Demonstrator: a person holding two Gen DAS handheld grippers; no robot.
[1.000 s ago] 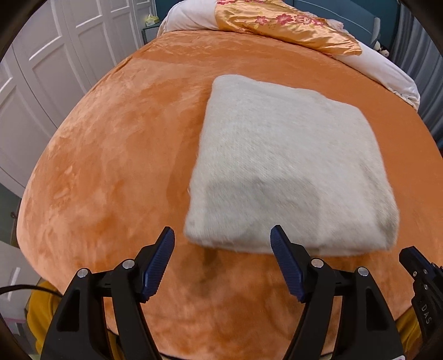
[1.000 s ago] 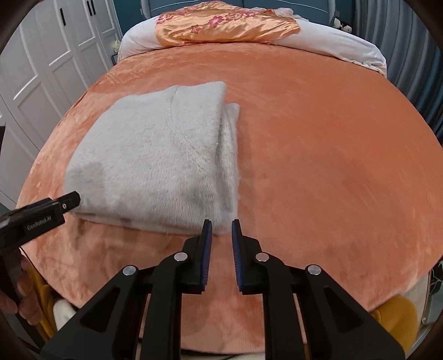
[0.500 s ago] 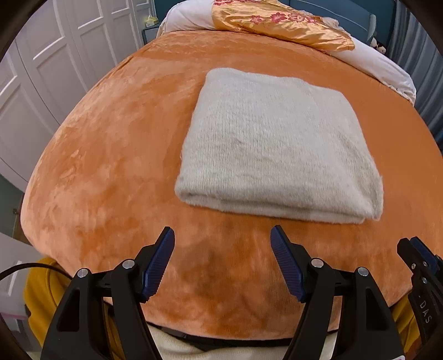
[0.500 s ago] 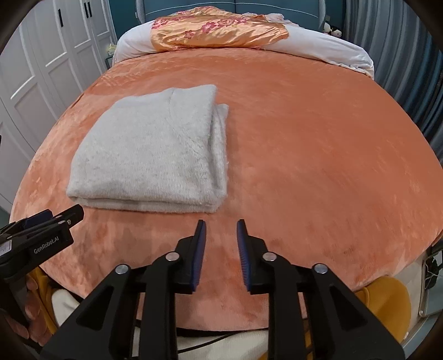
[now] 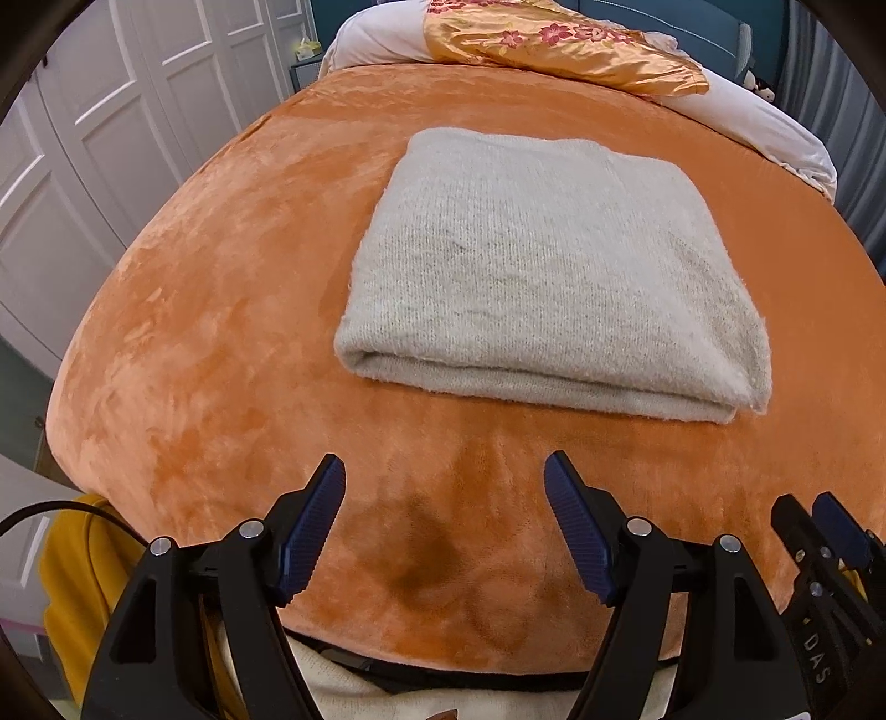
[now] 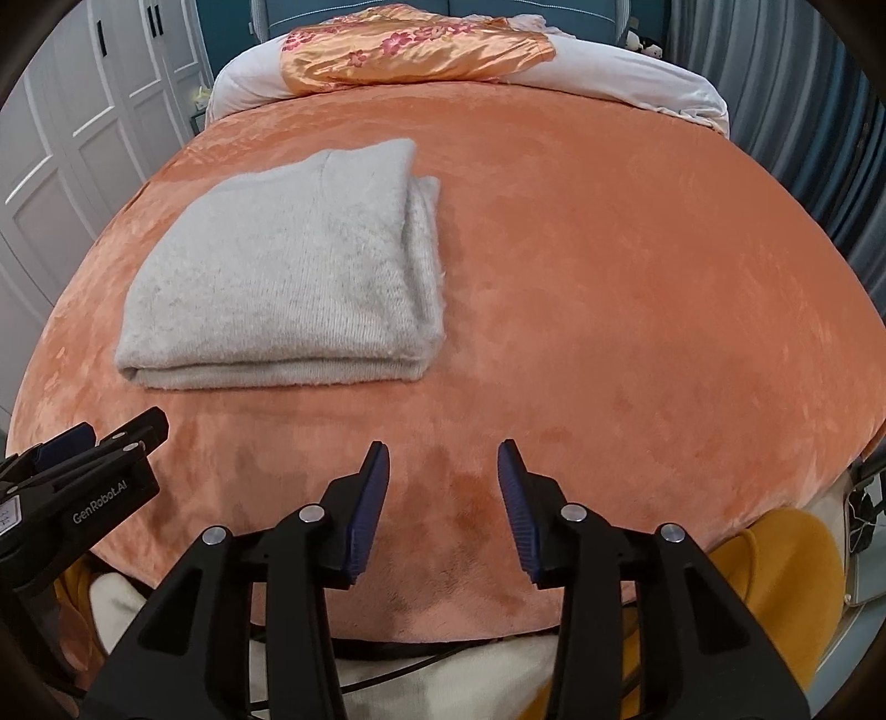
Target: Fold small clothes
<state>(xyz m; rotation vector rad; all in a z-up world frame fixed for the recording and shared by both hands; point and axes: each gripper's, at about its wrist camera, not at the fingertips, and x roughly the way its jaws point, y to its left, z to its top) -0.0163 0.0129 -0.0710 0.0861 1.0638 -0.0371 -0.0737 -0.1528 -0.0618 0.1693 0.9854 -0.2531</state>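
Observation:
A cream knitted sweater (image 5: 548,271) lies folded into a neat rectangle on the orange plush bedspread (image 5: 210,310); it also shows in the right wrist view (image 6: 288,277), left of centre. My left gripper (image 5: 446,487) is open and empty, held back from the sweater's near folded edge. My right gripper (image 6: 443,471) is open and empty, near the bed's front edge, to the right of the sweater. Neither gripper touches the sweater.
An orange floral satin cloth (image 6: 410,44) lies over white pillows (image 6: 637,77) at the head of the bed. White wardrobe doors (image 5: 111,111) stand at the left. Grey curtains (image 6: 803,127) hang at the right. The person's yellow sleeve (image 6: 775,559) is at the front edge.
Both grippers have pulled back from the sweater toward the bed's front edge. The right gripper, nearly shut a second ago, has opened. The left gripper has stayed open.

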